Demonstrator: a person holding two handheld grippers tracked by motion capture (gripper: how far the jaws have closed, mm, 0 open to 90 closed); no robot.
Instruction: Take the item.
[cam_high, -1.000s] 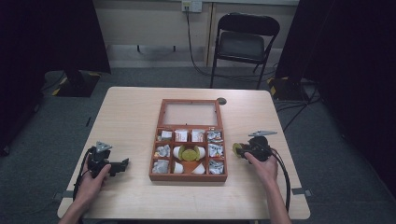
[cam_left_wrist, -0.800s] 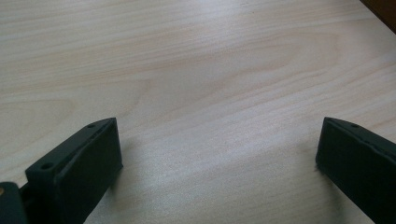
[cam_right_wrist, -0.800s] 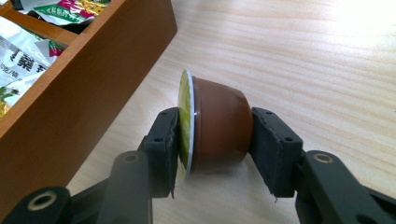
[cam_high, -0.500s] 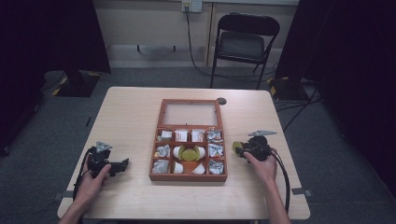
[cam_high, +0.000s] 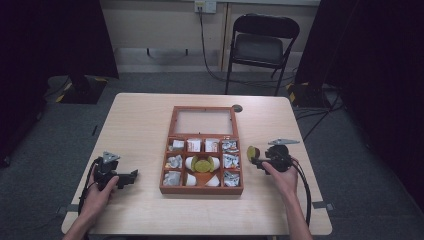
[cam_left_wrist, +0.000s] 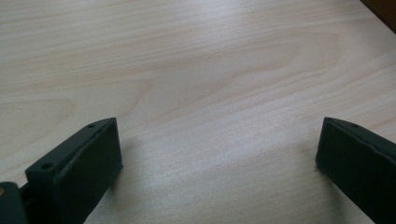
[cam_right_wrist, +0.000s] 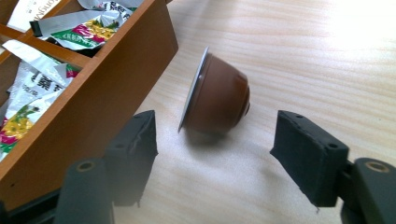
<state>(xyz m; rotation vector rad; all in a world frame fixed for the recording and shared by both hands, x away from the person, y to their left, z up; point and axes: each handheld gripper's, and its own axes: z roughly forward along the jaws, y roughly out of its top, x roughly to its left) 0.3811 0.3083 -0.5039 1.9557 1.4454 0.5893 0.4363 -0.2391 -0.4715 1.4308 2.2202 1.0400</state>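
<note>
The right gripper (cam_right_wrist: 212, 149) has its jaws spread, released, with a brown coffee capsule (cam_right_wrist: 217, 95) lying tipped on its side on the table (cam_high: 145, 120) between them, touching neither. At 9 o'clock from the capsule stands the wooden box (cam_high: 202, 189), its small compartments holding foil sachets (cam_high: 230, 146) and white pods around a yellow-lidded capsule (cam_high: 202, 163); its 12 o'clock section has a clear pane. The left gripper (cam_left_wrist: 217, 154) gapes over bare wood.

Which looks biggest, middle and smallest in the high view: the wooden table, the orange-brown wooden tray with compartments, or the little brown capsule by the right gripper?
1. Light wooden table, biggest.
2. Orange-brown wooden compartment tray, middle.
3. Small brown capsule lying between the open right gripper jaws, smallest.
</note>
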